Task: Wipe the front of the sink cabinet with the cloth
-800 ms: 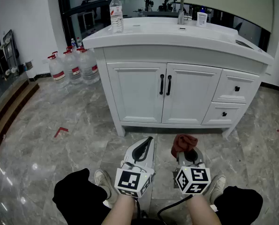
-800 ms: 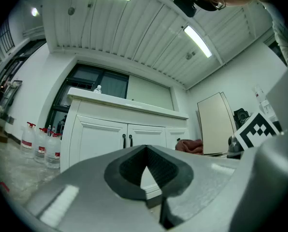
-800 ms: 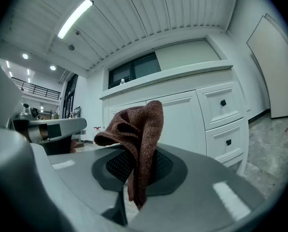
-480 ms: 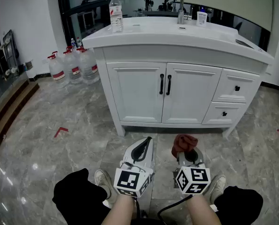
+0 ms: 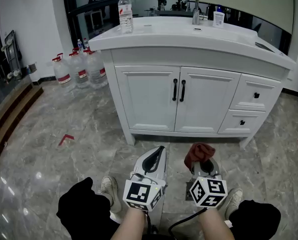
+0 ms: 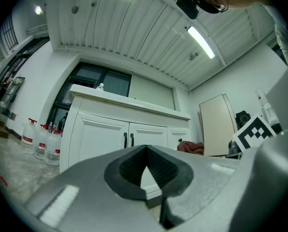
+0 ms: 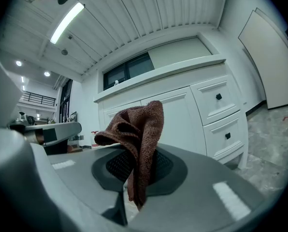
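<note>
Right gripper: jaws closed on a reddish-brown cloth, nipped at a fold between the pads, with the bunched part standing above the jaws and a short end hanging below. Left gripper: jaws brought together at the tips, nothing held, only a small diamond-shaped gap between the pads. Both grippers are held low and side by side, just above the person's knees, the cloth well apart from the cabinet front. Sink cabinet: white, straight ahead of both grippers; two closed doors with black upright handles meeting at the middle, and two drawers with black knobs stacked at its right. Bench on the cabinet: white, carrying a clear plastic bottle near the left rear corner, a metal tap at the rear, and a small white container just beside the tap. Floor: grey marbled tiles, with a red mark to the left. Large water jugs: a cluster with red caps, standing on the floor left of the cabinet, near the wall. Light shoe: at the lower edge beside the left gripper
</note>
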Demonstrator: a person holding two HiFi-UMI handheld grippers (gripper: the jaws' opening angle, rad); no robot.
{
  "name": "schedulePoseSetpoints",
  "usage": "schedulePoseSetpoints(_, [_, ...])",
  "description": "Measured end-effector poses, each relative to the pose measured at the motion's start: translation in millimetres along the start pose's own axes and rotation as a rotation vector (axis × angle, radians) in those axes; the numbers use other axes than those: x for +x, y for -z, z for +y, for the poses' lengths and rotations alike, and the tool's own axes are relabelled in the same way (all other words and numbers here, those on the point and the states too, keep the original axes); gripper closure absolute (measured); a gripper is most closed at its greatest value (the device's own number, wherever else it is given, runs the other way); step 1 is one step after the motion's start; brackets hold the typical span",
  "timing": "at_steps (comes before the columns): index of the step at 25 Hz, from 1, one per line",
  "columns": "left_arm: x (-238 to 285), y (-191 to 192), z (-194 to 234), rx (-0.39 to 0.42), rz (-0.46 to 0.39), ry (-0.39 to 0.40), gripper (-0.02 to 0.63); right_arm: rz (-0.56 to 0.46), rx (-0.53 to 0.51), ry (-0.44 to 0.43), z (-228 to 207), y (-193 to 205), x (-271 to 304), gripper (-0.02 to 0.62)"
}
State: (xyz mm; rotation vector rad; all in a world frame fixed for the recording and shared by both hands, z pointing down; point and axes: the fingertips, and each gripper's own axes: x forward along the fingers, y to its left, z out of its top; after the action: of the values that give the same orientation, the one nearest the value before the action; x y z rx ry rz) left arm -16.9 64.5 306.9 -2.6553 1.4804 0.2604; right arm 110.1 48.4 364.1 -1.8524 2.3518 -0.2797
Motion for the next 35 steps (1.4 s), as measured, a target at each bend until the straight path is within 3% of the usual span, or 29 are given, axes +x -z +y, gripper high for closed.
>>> schedulePoseSetpoints(5, [9.1, 18.2, 21.3, 0.005, 0.020, -0.014, 0.606, 0.001, -0.028, 0.011, 1.0, 2.7, 28.4, 0.517])
schedulePoseSetpoints(8, [22.0, 30.8, 54.0, -0.049, 0.033, -0.050, 0.606, 0.006, -0.028, 0.009, 3.9, 9.7, 58.3, 0.517])
schedulePoseSetpoints(12, [34.7, 38.3, 107.0, -0.101, 0.023, -0.120, 0.606, 0.026, -0.047, -0.048, 20.8, 20.8, 105.3, 0.517])
schedulePoseSetpoints(21, [56.6, 20.2, 215.0, -0.043, -0.020, -0.236, 0.606, 0.060, -0.035, -0.205, 94.8, 20.1, 226.1, 0.517])
schedulePoseSetpoints(27, [71.6, 3.9, 267.1, -0.001, -0.032, -0.235, 0.606, 0.033, -0.032, -0.281, 157.5, -9.0, 292.0, 0.517])
schedulePoseSetpoints(35, [90.3, 1.2, 319.3, 0.034, -0.009, -0.177, 0.606, -0.041, -0.089, -0.336, 229.2, -58.8, 350.1, 0.517])
